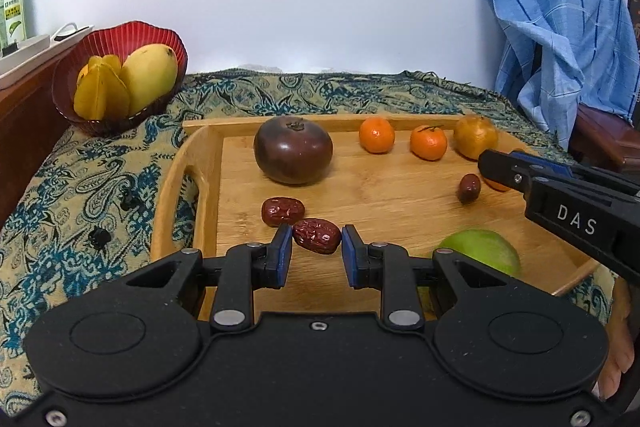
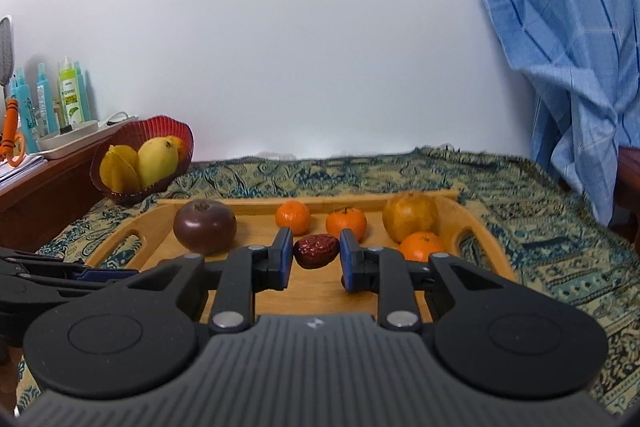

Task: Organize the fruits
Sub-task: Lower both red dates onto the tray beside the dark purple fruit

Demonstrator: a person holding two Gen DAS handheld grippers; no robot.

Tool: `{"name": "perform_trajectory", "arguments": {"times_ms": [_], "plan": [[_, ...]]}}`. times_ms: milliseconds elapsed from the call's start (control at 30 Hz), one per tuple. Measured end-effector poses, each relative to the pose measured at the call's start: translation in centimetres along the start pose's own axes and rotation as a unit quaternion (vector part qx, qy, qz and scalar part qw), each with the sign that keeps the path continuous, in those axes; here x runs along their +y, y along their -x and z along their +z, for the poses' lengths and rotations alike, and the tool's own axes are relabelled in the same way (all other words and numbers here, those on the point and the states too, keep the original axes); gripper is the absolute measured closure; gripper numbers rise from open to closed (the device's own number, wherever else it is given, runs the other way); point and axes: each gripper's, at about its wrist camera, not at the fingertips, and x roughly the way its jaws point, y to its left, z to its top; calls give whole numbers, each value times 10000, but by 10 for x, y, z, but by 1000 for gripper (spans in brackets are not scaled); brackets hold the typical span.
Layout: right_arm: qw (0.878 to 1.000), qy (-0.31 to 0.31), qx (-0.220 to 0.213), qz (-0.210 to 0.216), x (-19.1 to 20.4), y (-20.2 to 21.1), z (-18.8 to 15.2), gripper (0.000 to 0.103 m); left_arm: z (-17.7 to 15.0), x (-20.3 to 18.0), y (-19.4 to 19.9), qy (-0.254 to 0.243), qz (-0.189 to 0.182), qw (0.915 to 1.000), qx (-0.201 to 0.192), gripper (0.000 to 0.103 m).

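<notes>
A date (image 1: 316,235) is gripped by the left gripper (image 1: 316,247) above the tray (image 1: 208,163); another date (image 2: 316,251) (wrinkled, red) is clamped by the right gripper (image 2: 314,253).

Left gripper (image 1: 316,247), lower centre of its view: jaws closed on a red date (image 1: 316,241). Right gripper (image 2: 313,253), lower centre: jaws likewise clamp a second date (image 2: 316,251).
</notes>
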Motion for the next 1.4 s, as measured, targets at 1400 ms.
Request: {"name": "perform_trajectory", "arguments": {"times_ms": [1400], "plan": [[9931,-386,1111,-16,-5,-53,-6,69,-4,-2,-24,-29,86,9998,203,77]]}}
